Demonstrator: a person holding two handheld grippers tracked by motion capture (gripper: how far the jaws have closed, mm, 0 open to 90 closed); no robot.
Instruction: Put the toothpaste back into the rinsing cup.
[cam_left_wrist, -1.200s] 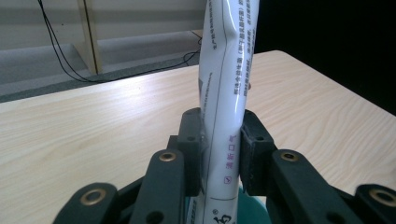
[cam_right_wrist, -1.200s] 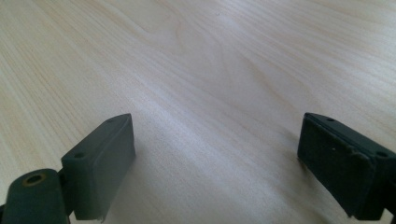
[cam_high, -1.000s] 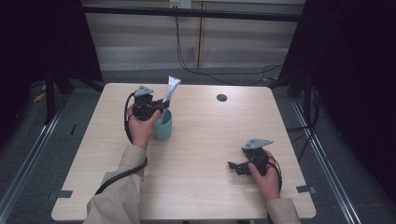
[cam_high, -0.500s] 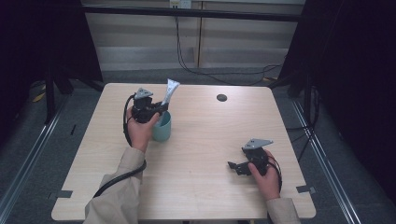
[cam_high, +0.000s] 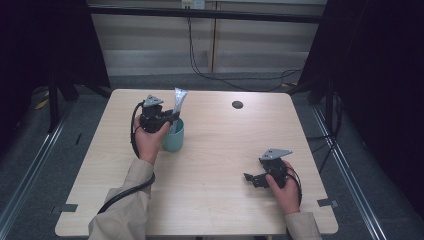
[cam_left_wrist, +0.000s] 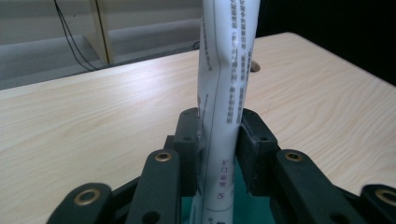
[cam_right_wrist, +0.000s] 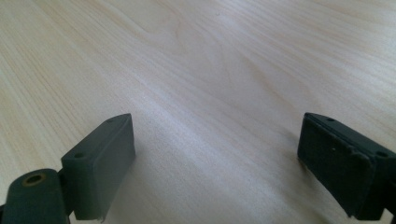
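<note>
A white tube (cam_high: 178, 104) with printed text stands upright in a teal cup (cam_high: 173, 137) on the left half of the table. My left gripper (cam_high: 170, 119) is above the cup's rim, shut on the tube. In the left gripper view the tube (cam_left_wrist: 224, 93) is pinched between both black pads, and the teal cup (cam_left_wrist: 247, 205) shows below them. My right gripper (cam_high: 252, 178) rests low at the table's front right, open. In the right gripper view its fingers (cam_right_wrist: 100, 163) stand wide apart over bare wood with nothing between them.
A round dark cable hole (cam_high: 237, 104) sits near the table's (cam_high: 220, 200) back edge. The left gripper's black cable (cam_high: 131, 190) trails along the sleeve to the front edge. Dark curtains flank the table on both sides.
The tube has tilted slightly more upright and sunk a little in the cup under my left gripper. The right gripper has not moved.
</note>
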